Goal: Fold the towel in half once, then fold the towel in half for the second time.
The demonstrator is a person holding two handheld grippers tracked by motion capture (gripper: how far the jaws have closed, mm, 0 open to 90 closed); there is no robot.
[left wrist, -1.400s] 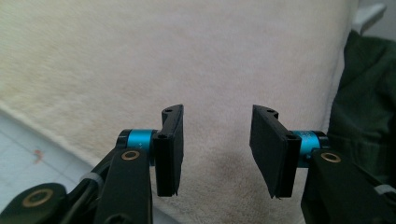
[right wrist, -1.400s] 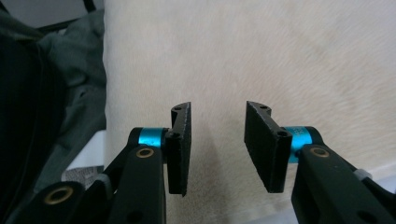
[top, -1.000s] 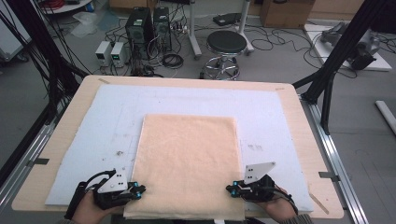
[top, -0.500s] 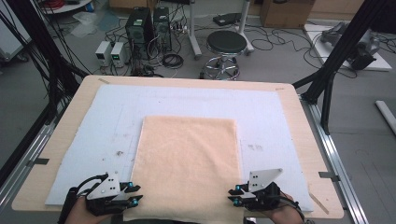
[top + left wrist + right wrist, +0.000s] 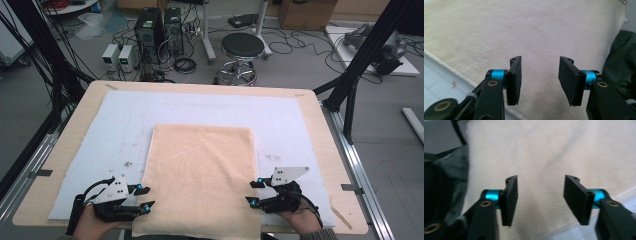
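- The peach-coloured rectangular terry towel (image 5: 200,175) lies flat at the centre of the pale blue-white mat (image 5: 120,115) that covers the light wooden table (image 5: 320,130). Its near edge hangs a little over the table's edge at 6 o'clock.
- My left gripper (image 5: 145,197) sits at about 7 o'clock of the towel, by its near left corner, pointing in at the cloth.
- My right gripper (image 5: 251,192) sits at about 5 o'clock, by the near right corner, also pointing inward.
- Both sets of jaws have just been opening. In the left gripper view the black pads (image 5: 514,80) stand apart with the towel behind the gap and nothing pinched.
- The right gripper view shows the same: pads (image 5: 510,200) spread, cloth beyond them, not clamped.
- I judge this to be the release after setting the near edge down, so one lay or fold of the towel looks finished.
- The next move, as I see it, calls for backing both grippers clear of the cloth without dragging it, then choosing the next pair of corners if another fold is wanted.
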